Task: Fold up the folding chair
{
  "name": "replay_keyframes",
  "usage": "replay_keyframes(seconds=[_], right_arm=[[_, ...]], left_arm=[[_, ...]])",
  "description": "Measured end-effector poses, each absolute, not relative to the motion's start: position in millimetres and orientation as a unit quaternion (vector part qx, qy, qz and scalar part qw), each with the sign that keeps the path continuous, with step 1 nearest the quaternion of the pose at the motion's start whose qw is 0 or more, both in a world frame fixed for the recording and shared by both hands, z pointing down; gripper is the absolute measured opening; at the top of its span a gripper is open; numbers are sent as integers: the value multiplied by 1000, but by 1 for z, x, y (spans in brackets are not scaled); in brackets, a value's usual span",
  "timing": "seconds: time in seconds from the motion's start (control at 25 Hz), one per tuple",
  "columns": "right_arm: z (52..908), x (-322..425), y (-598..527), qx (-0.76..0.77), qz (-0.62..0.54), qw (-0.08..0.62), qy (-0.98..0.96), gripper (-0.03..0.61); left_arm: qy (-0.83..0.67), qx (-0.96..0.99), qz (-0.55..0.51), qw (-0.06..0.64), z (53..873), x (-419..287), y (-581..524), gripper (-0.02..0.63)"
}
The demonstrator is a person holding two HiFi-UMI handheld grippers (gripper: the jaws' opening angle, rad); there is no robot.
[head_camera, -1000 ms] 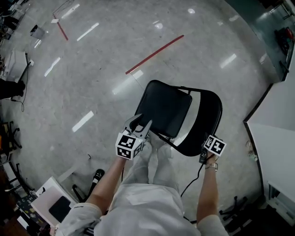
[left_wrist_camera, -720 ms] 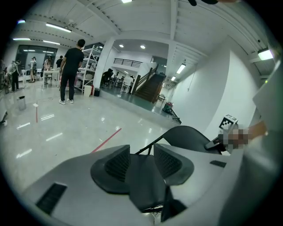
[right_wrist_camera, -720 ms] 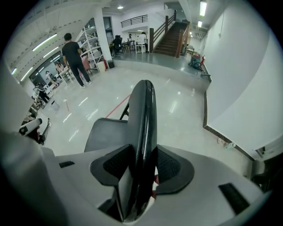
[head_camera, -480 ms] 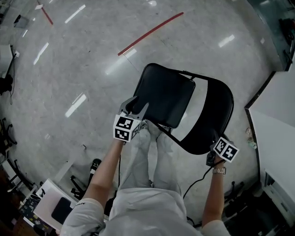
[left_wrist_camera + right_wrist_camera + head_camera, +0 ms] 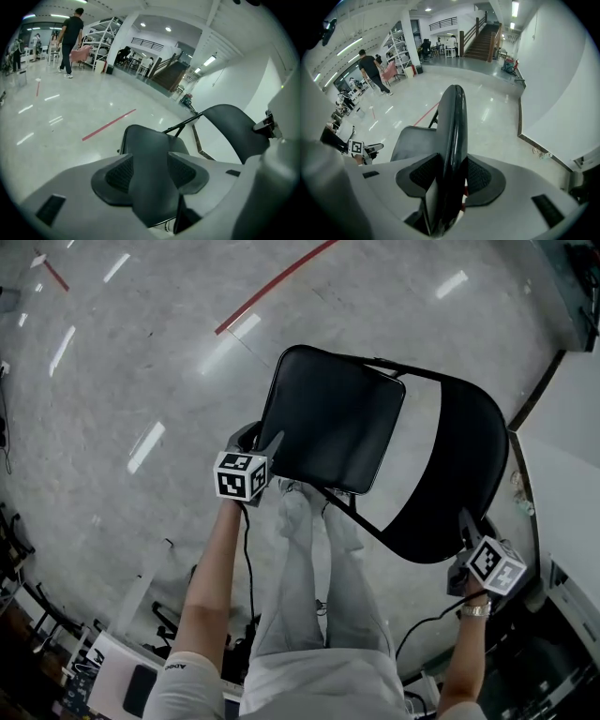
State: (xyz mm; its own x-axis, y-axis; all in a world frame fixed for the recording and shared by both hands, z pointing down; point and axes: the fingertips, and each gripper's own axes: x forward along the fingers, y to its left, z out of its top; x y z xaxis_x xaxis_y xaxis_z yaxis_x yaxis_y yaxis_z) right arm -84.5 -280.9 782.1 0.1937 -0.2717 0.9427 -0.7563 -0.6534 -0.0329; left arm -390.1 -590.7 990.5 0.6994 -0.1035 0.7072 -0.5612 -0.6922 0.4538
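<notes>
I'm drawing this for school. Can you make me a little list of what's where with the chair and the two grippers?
Chair: black folding chair, not yet folded, standing on the shiny grey floor
Left gripper: at the left edge of the seat; jaws apart and just been opening, seat edge between them
Right gripper: shut on the backrest
Floor mark: red tape line beyond the chair

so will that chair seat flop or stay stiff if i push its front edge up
The seat looks like a rigid padded panel, so it probably pivots rather than bends. The thin frame suggests lightness; it may slide on the glossy floor.
</notes>
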Motion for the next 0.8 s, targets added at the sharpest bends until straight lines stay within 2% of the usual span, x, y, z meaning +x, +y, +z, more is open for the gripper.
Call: replay_keyframes(seconds=[0.44,0.8], right_arm=[[784,-82,-276,745,525,225,-344,178],[790,-85,-278,734,539,222,-349,176]], left_arm=[[-133,827,382,390,1116,-392,-617,287],[-43,792,345,502,1158,-387,-609,316]])
